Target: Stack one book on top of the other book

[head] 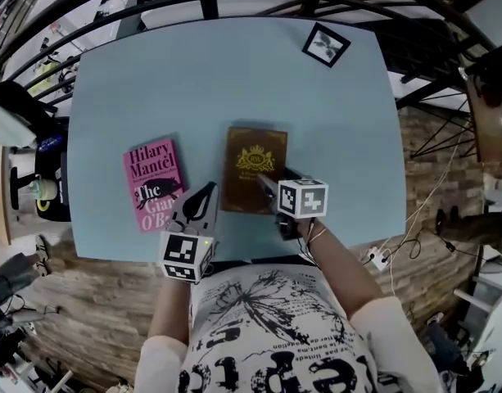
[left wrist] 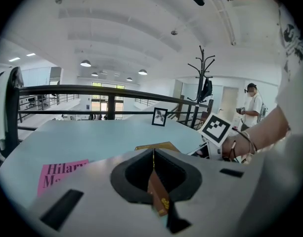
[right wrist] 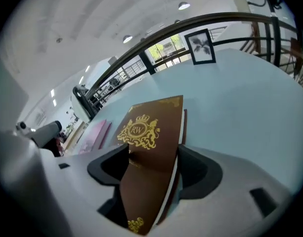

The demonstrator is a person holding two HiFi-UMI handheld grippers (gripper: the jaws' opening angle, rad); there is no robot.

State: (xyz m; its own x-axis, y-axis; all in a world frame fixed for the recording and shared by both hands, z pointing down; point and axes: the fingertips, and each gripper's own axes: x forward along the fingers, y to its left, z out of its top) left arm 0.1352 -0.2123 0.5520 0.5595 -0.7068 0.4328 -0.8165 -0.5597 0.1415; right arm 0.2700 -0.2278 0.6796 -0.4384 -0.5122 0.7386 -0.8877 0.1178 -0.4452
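Note:
Two books lie side by side near the front edge of the pale blue table (head: 234, 80). The brown book (head: 255, 166) with a gold crest is in the middle and the pink book (head: 152, 182) is to its left. My right gripper (head: 271, 188) is at the brown book's near right corner. In the right gripper view its jaws (right wrist: 153, 164) stand wide, with the brown book (right wrist: 151, 127) running between them. My left gripper (head: 203, 196) is shut beside the brown book's near left corner. A sliver of brown and gold shows under its tips (left wrist: 153, 169); whether it is pinched I cannot tell.
A small framed picture (head: 325, 45) lies at the table's far right. A dark railing (left wrist: 92, 89) curves round the far side of the table. A coat stand (left wrist: 203, 78) and a person (left wrist: 251, 105) are beyond it. The table's front edge is just below both grippers.

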